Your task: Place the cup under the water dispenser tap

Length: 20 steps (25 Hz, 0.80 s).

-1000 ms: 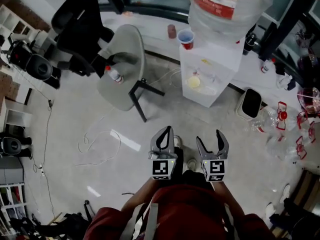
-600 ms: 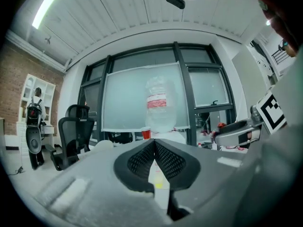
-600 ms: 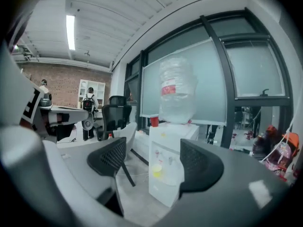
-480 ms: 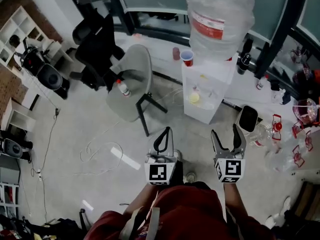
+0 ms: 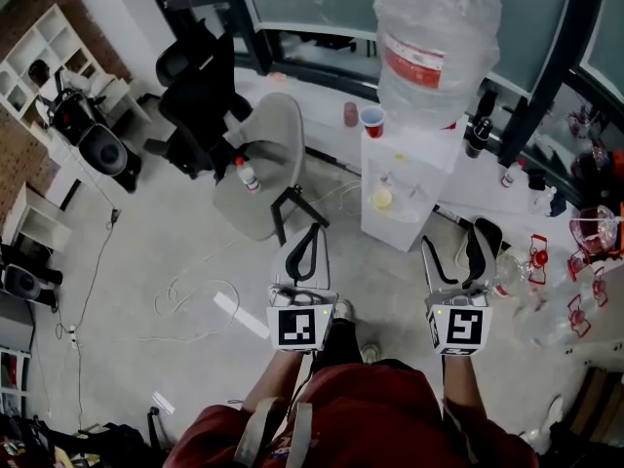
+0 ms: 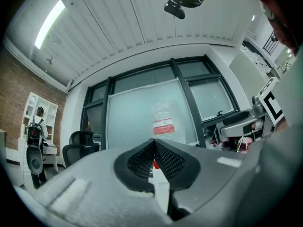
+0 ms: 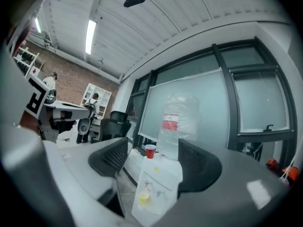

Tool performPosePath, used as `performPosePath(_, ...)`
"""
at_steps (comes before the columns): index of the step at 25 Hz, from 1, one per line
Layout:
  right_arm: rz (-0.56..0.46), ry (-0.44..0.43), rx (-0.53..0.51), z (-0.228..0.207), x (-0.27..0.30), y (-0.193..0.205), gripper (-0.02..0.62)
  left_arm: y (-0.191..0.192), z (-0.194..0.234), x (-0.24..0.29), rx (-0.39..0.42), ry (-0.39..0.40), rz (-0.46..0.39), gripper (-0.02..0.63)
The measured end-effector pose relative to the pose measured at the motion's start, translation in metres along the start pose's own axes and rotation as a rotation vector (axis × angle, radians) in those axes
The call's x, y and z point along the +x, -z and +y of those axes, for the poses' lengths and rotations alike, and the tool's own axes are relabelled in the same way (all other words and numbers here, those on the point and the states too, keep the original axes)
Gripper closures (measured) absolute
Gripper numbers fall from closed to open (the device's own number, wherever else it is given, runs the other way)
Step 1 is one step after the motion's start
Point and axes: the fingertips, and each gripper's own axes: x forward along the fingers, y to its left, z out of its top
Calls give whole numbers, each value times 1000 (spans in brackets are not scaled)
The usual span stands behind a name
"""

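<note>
White water dispenser (image 5: pixel 409 178) stands right of centre in the head view's upper half, with a clear bottle (image 5: pixel 434 42) on top. Lower centre, the left gripper (image 5: pixel 312 230) has its fingers clenched together, empty. The right gripper (image 5: pixel 451 237) has its fingers apart and closing, with nothing between them. The small red cup (image 5: pixel 371 120) stands upright on the dispenser's top, left of the bottle. Since a second ago both grippers sit higher and wider apart, and the cup is unmoved.

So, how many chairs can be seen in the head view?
2. A grey chair stands to the picture's left of the water dispenser, with a bottle on its seat. A black office chair stands behind it, nearer the window. Others may be hidden outside the frame.
</note>
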Motion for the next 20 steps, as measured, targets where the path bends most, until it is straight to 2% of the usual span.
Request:
performPosePath(5,-3,-9,11,-1,1,3,302,-3,0,-1,6,-14,-5,600)
performPosePath(12,-34,-22,10,-2,-2,-2,540,-11,-7,2,18,-10,-20,600)
performPosePath(14,-37,-27,9,-1,-1,-2,585,-10,-9,3,19,-3,-13,600)
performPosePath(20,-50,-36,21,-3,-4,-3,595,-9,-14,4,6,-3,-13,600)
